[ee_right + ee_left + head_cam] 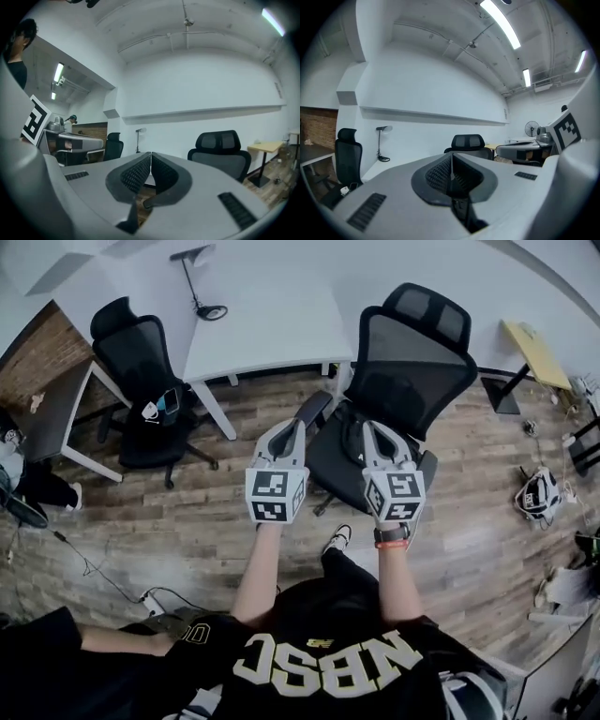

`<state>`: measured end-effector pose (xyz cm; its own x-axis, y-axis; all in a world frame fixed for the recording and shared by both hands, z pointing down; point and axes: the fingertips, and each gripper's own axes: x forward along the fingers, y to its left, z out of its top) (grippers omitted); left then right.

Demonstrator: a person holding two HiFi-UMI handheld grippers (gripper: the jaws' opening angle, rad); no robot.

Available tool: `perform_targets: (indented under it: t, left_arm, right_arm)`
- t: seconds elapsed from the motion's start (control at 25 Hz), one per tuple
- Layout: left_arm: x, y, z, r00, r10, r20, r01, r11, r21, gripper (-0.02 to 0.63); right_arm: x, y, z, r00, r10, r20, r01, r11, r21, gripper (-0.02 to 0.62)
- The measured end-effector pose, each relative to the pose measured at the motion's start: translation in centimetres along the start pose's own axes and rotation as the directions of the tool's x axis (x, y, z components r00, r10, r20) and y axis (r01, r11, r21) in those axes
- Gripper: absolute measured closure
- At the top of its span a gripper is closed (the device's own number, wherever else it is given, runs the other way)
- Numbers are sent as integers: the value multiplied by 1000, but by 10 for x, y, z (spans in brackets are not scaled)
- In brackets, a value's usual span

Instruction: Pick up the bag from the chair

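Note:
A black mesh-backed office chair (412, 362) stands just ahead of me. On its seat lies a dark bag (351, 441) with looping straps, hard to tell apart from the black seat and partly hidden by my grippers. My left gripper (287, 430) is held over the seat's left edge, my right gripper (376, 432) over the seat's middle. Both sit above the bag and touch nothing. In the gripper views the left gripper (451, 157) and right gripper (151, 156) are shut, pads together and empty. The chair's back (468, 142) (220, 151) shows beyond the jaws.
A white table (272, 324) with a desk lamp (200, 282) stands behind the chair. A second black chair (141, 371) is at the left beside a dark desk (52, 413). A yellow side table (534, 352), a white bag (539, 495) and floor cables (103, 573) lie around.

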<state>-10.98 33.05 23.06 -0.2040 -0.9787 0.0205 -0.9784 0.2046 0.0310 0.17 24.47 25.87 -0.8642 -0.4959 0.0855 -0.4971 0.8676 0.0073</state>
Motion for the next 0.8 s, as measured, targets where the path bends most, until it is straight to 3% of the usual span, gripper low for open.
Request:
perform_targets:
  t: [0.2, 0.48, 0.8]
  left_arm:
    - [104, -36, 12, 990, -137, -17, 137, 990, 33, 583]
    - [223, -94, 8, 957, -285, -50, 287, 957, 33, 583]
    - [305, -117, -47, 914, -370, -164, 375, 927, -7, 582]
  right_arm:
    - [33, -88, 15, 994, -111, 17, 111, 993, 33, 584]
    - [56, -202, 11, 971, -240, -15, 240, 966, 91, 584]
    - [86, -266, -49, 945, -295, -144, 317, 935, 160, 584]
